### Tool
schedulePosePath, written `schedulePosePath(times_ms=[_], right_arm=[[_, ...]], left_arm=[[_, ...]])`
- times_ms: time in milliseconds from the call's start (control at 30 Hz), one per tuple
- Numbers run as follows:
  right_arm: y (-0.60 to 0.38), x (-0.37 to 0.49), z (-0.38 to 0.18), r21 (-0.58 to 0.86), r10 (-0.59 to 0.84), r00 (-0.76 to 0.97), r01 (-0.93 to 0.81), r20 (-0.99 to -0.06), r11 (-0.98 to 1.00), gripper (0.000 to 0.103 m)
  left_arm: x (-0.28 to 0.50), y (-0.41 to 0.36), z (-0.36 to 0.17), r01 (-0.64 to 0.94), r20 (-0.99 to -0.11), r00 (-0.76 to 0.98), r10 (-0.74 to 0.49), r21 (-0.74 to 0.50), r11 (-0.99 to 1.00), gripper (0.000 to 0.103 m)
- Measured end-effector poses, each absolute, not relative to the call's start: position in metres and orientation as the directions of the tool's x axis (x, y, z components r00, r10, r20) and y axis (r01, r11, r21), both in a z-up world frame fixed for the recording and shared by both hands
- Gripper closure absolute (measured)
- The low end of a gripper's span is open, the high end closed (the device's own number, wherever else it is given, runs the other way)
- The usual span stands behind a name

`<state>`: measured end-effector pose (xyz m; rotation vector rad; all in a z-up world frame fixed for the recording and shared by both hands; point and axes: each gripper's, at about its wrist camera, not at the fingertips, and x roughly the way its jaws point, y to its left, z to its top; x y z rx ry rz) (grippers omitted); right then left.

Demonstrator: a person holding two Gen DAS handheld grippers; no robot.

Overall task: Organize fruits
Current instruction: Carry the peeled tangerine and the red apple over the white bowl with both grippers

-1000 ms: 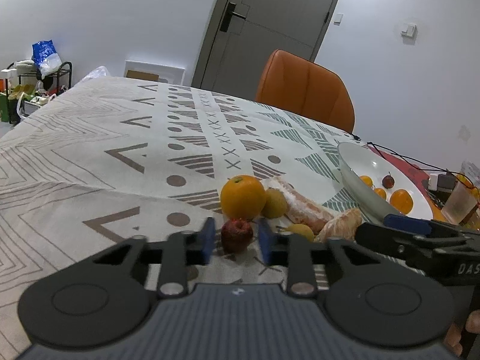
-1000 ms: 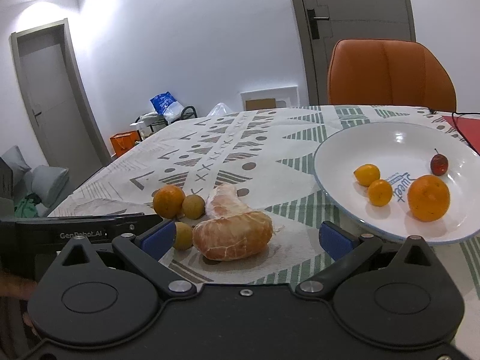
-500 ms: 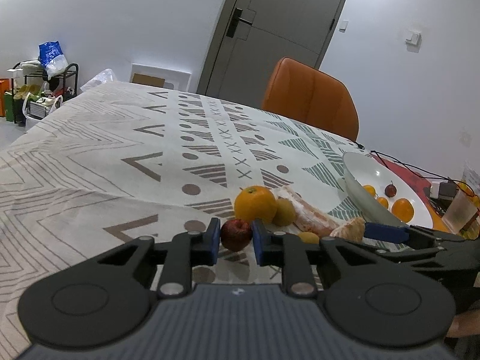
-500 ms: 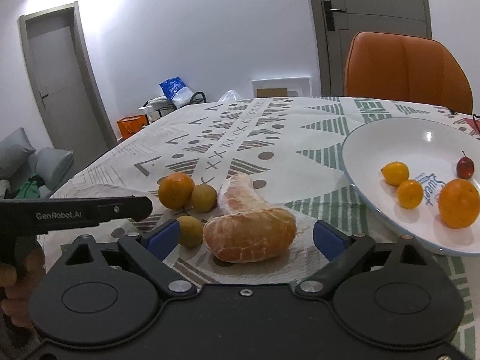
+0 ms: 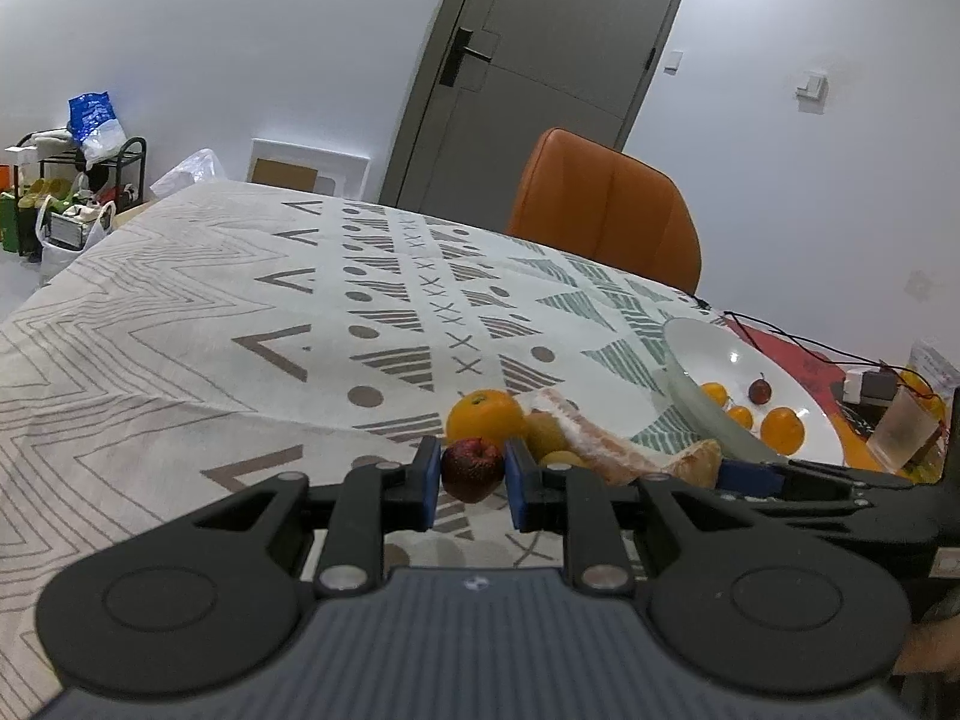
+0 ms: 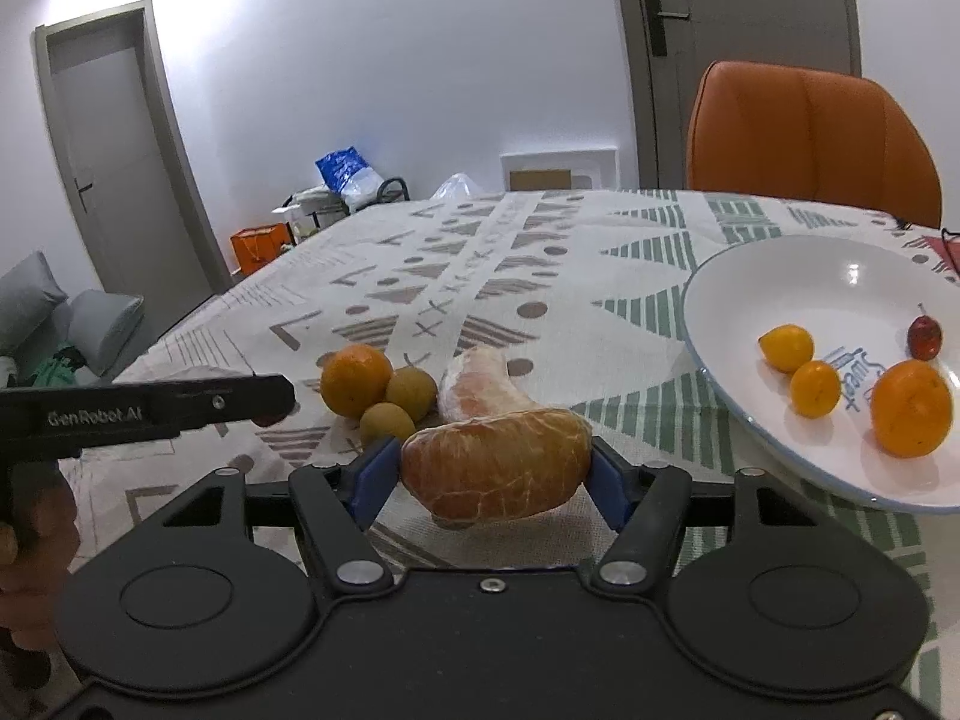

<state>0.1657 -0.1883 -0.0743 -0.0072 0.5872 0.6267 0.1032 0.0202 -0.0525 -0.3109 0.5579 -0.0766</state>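
Writing: "GenRobot.AI" read on the left gripper [image 6: 264,399]
Left grip: clamped the small red apple [image 5: 472,468]
Right gripper [image 6: 489,471]: just closed onto the peeled segment [image 6: 495,465]
Room: bare tablecloth [image 5: 180,360] beyond

My left gripper's [image 6: 264,402] black side reads "GenRobot.AI". Blue lettering inside the white plate [image 6: 780,276] on my desk looks like "Sweet", partly hidden by fruit.
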Motion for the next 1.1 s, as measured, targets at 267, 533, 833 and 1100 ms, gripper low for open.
schedulePosePath(times_ms=[267,533,833,1100], right_arm=[[-0.206,0.154,-0.059,0.186,0.554,0.694,-0.535,-0.461,0.824,0.039],[-0.233,0.151,-0.044,0.214,0.534,0.749,-0.491,-0.391,0.845,0.039],[-0.256,0.151,-0.045,0.234,0.509,0.779,-0.452,-0.366,0.861,0.039],[-0.282,0.155,-0.046,0.249,0.472,0.806,-0.406,-0.356,0.880,0.039]], left_arm=[[0.110,0.005,-0.048,0.014,-0.511,0.842,-0.171,-0.298,0.955,0.082],[0.117,-0.017,-0.042,0.056,-0.514,0.835,-0.195,-0.273,0.960,0.082],[0.123,-0.044,-0.032,0.107,-0.501,0.837,-0.221,-0.246,0.963,0.082],[0.134,-0.064,-0.030,0.144,-0.497,0.832,-0.248,-0.238,0.961,0.082]])
